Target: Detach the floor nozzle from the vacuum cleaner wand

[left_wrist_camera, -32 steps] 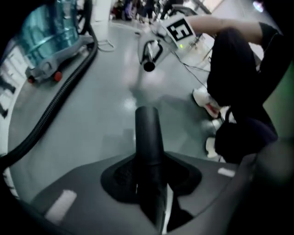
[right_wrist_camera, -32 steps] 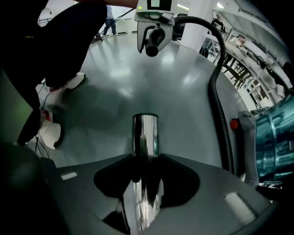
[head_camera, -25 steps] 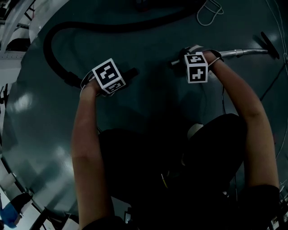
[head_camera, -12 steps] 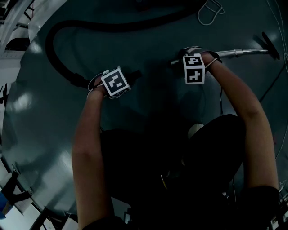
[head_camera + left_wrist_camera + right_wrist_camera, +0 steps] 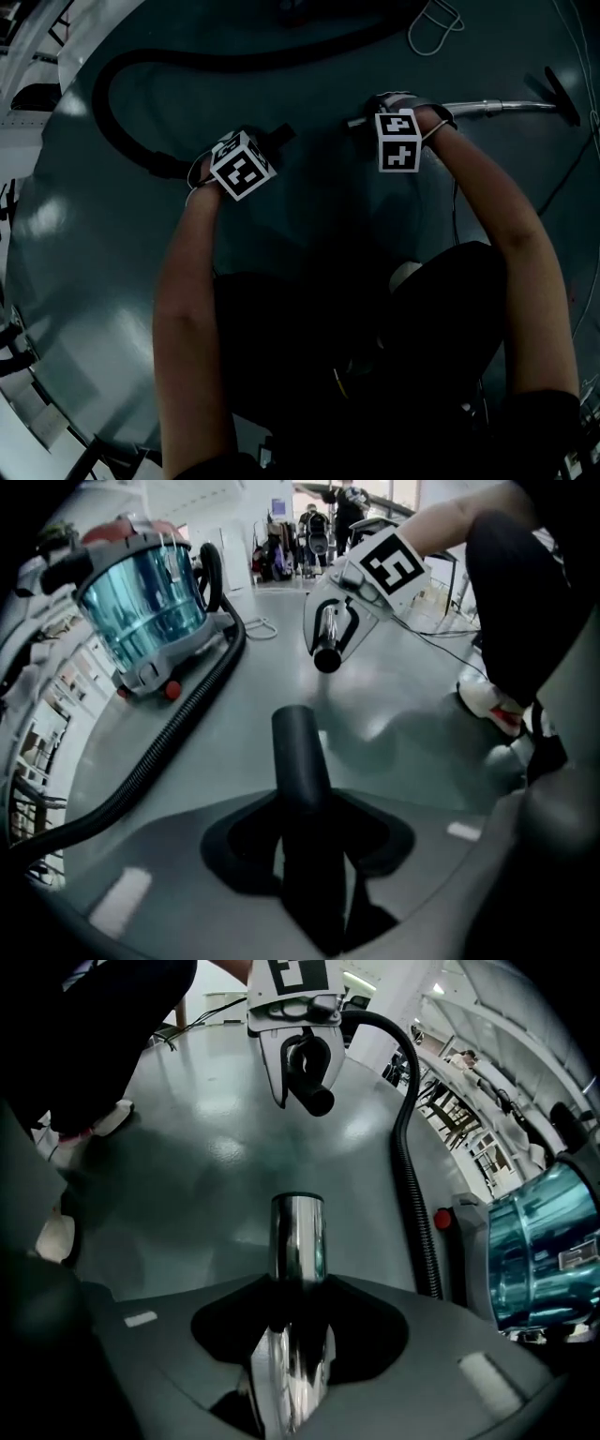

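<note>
My right gripper (image 5: 380, 112) (image 5: 295, 1335) is shut on the chrome wand (image 5: 487, 108) (image 5: 298, 1232) near its open end. The wand runs right along the floor to the dark floor nozzle (image 5: 561, 94). My left gripper (image 5: 267, 142) (image 5: 309, 855) holds the black hose end tube (image 5: 281, 134) (image 5: 298, 752). Its jaws have just been opening a little, with the tube still between them and gripped. The tube's end and the wand's open end point at each other with a gap between them. Each gripper also shows in the other's view, the left gripper (image 5: 305, 1063) and the right gripper (image 5: 333, 635).
The black ribbed hose (image 5: 122, 122) (image 5: 169, 742) curves back to the blue-bodied vacuum canister (image 5: 141, 592) (image 5: 548, 1241). A white cord loop (image 5: 436, 28) lies at the far side. The person's shoe (image 5: 405, 272) and legs are close below the grippers.
The left gripper has moved right and slightly up the picture with the black tube, towards the wand's open end, and its cube has turned. The right gripper has hardly moved.
</note>
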Tool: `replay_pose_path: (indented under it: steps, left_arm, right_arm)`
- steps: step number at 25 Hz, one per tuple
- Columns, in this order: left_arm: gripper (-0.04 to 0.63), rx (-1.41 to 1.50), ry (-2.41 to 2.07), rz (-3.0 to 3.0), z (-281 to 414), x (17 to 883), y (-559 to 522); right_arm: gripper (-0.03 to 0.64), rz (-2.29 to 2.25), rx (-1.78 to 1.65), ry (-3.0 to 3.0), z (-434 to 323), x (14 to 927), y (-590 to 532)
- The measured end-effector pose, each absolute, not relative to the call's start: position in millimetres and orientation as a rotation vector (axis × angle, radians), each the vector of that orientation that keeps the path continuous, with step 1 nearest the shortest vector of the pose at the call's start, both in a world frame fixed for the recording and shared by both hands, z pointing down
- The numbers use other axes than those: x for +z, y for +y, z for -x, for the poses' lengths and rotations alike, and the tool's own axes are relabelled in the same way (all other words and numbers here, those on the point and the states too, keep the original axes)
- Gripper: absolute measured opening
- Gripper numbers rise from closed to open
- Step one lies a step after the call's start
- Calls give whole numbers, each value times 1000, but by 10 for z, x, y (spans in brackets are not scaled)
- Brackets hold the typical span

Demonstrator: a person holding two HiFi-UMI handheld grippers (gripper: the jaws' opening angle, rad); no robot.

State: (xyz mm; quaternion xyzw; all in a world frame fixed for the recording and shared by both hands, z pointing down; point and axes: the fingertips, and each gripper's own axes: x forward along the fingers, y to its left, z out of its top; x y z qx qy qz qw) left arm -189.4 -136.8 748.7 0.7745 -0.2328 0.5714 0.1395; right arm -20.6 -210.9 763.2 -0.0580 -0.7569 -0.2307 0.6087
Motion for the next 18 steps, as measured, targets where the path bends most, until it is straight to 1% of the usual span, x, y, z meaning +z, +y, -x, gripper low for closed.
replay_pose_path:
  steps: [1,3,4,5,6,7,10,11,13,15,17,18]
  left_arm:
    - [157,1639,-721,-2260,1887,7458,-1433]
    - [201,1609,-845,-2288,1886,7402,-1581]
    - [243,1596,-913,-2293,1904,7375,-1657]
    - [313,1582,-973,-2292,1930,7349,-1726]
    - [347,1565,-1019,-2289,1950,7324,-1779]
    - [360,1547,-1044,-2286,1957,7306,-1808]
    - [353,1534,-1016,-2279,1898,7309,-1767]
    - [339,1546,-1005,-2285,1871,7307,-1748]
    - [287,1562,-1021,-2320,1830,7250,-1750]
    - [201,1510,-1081,-2363,1793,7130,-1794]
    - [161,1402,-1134,-2380,1752,7012,-1839]
    - [147,1348,-1156,-2378,1733,6964,-1857]
  right_arm:
    - [169,105,-547,-1763,234,7607,-2152]
    - [174,21,-569,-1806,314,7533,-2256]
    - [197,-31,-569,-1833,365,7485,-2314]
    - [220,-82,-561,-1857,418,7435,-2369]
    - [215,-121,-544,-1876,469,7385,-2411]
    - [212,-146,-522,-1892,517,7340,-2433]
    - [213,-154,-507,-1940,643,7233,-2410]
    - [212,-150,-519,-1957,673,7206,-2390]
    - [202,-154,-538,-1988,705,7155,-2358]
    - [182,-180,-526,-2025,701,7101,-2353]
    - [152,-226,-464,-2064,662,7059,-2372]
    - [125,-252,-416,-2080,632,7047,-2387]
